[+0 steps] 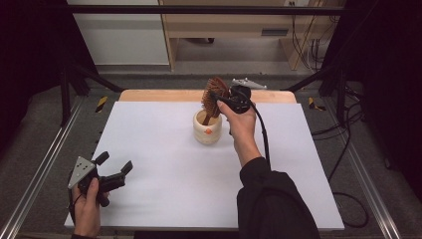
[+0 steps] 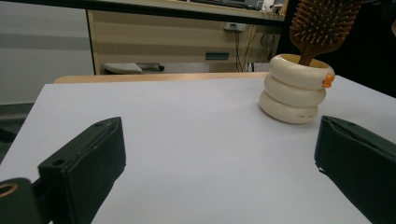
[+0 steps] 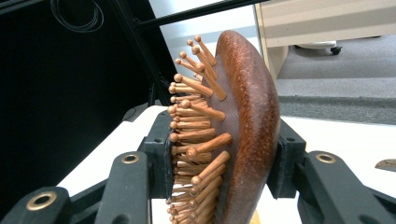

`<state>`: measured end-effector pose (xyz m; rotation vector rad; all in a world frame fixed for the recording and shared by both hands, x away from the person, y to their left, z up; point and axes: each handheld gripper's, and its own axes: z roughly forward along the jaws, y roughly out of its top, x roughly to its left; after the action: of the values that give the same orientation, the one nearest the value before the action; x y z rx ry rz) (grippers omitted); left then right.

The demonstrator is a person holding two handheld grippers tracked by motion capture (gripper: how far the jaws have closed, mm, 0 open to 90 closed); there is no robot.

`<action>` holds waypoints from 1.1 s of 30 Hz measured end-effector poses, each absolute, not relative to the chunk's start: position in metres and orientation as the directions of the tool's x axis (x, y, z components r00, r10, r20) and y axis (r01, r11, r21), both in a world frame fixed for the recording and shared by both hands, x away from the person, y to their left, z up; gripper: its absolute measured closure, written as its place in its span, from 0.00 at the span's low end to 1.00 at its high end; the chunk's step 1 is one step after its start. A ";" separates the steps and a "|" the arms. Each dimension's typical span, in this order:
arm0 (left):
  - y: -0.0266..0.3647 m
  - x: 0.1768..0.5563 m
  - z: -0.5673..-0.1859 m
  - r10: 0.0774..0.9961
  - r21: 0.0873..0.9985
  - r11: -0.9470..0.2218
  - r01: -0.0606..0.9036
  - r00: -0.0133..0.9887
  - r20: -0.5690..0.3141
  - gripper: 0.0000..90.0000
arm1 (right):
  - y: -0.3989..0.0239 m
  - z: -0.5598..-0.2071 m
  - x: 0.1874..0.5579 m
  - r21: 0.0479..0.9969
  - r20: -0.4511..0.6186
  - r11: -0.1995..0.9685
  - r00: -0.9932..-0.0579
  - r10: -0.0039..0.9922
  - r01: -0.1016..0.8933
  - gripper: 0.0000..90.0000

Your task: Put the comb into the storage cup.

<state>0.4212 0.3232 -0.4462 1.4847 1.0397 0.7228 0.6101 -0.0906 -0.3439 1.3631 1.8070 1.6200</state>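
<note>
- Nearest you, at the table's front left corner, your left gripper (image 1: 115,175) rests low over the sheet with its jaws spread wide and nothing between them; it has no share in the work right now.
- Farther out, past the middle of the table, your right gripper (image 1: 217,97) is clamped across the head of the wooden hairbrush (image 3: 233,135), one pad on the bristle face and the other on the smooth rounded back.
- That brush stands handle-down in the cream ringed cup (image 2: 294,88), its head sticking out above the rim.
- Judge the brush as light and stiff. The polished back looks slick, and the pegs give under pressure, so your hold may creep if you twist.
- Should you regrip, the edges of the head or the neck look like firmer places than the bristles.
- The cup looks ceramic, hence breakable, and it is free-standing. Lift the brush straight up so the handle does not drag the rim and tip it.
- Under everything lies a white sheet (image 1: 164,164), flat and smooth, so the cup could slide on it.
- A strip of the wooden tabletop (image 1: 164,95) shows at the far edge.
- Beyond the table you have grey floor, a pale wood cabinet (image 1: 224,25) and loose cables (image 1: 306,47) at the back right.
</note>
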 end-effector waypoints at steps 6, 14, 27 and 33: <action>0.324 0.421 -0.446 0.899 0.977 0.017 0.212 0.424 -0.107 0.02 | -0.089 -0.346 0.611 0.903 0.322 -0.115 -0.477 0.818 0.413 0.59; 0.323 0.421 -0.446 0.899 0.977 0.018 0.212 0.425 -0.109 0.02 | -0.089 -0.350 0.611 0.898 0.330 -0.119 -0.469 0.819 0.424 0.58; 0.323 0.421 -0.446 0.898 0.977 0.017 0.214 0.426 -0.109 0.02 | -0.091 -0.355 0.612 0.894 0.344 -0.132 -0.465 0.816 0.429 0.58; 0.323 0.421 -0.446 0.898 0.977 0.018 0.214 0.426 -0.110 0.02 | -0.090 -0.355 0.612 0.892 0.350 -0.136 -0.468 0.812 0.431 0.58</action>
<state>0.4213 0.3229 -0.4464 1.4873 1.0380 0.7176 0.6125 -0.0898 -0.3554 1.3917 1.8112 1.6344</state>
